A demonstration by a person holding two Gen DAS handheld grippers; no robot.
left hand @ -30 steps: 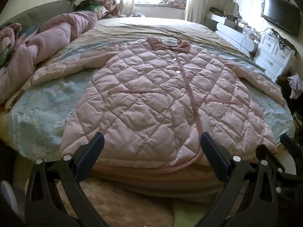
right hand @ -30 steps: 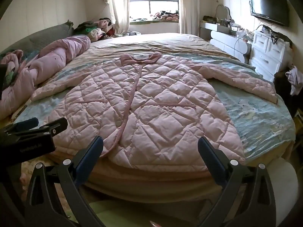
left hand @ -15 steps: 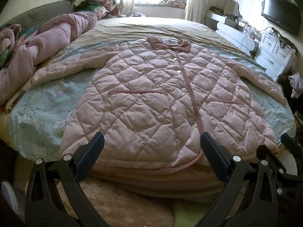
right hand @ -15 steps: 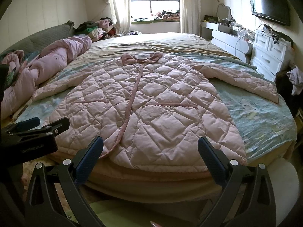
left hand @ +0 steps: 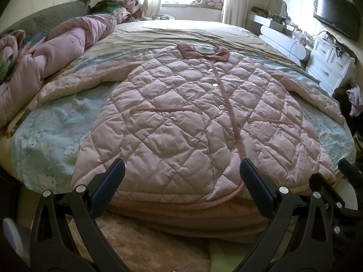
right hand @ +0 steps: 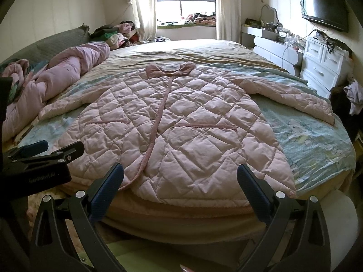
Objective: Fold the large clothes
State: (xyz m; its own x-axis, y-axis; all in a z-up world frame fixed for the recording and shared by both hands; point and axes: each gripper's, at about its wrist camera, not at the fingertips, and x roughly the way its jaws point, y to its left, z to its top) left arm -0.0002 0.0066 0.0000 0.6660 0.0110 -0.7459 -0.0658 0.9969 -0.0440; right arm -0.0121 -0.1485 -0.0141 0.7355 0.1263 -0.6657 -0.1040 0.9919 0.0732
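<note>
A large pink quilted coat (left hand: 181, 117) lies flat and face up on the bed, collar toward the window, both sleeves spread out to the sides; it also shows in the right wrist view (right hand: 181, 131). Its hem hangs at the bed's near edge. My left gripper (left hand: 181, 181) is open and empty, just short of the hem's left half. My right gripper (right hand: 180, 181) is open and empty, just short of the hem's right half. The left gripper also shows from the side in the right wrist view (right hand: 38, 156).
The bed (left hand: 45, 133) has a pale blue cartoon sheet. A rolled pink duvet (left hand: 56, 54) lies along its left side. White drawers (right hand: 322, 68) and a wall TV (right hand: 324, 9) stand at the right. A fluffy rug (left hand: 140, 244) lies below the bed edge.
Both grippers have crept slightly toward the bed and tilted a little; the coat lies unchanged. Both stay open.
</note>
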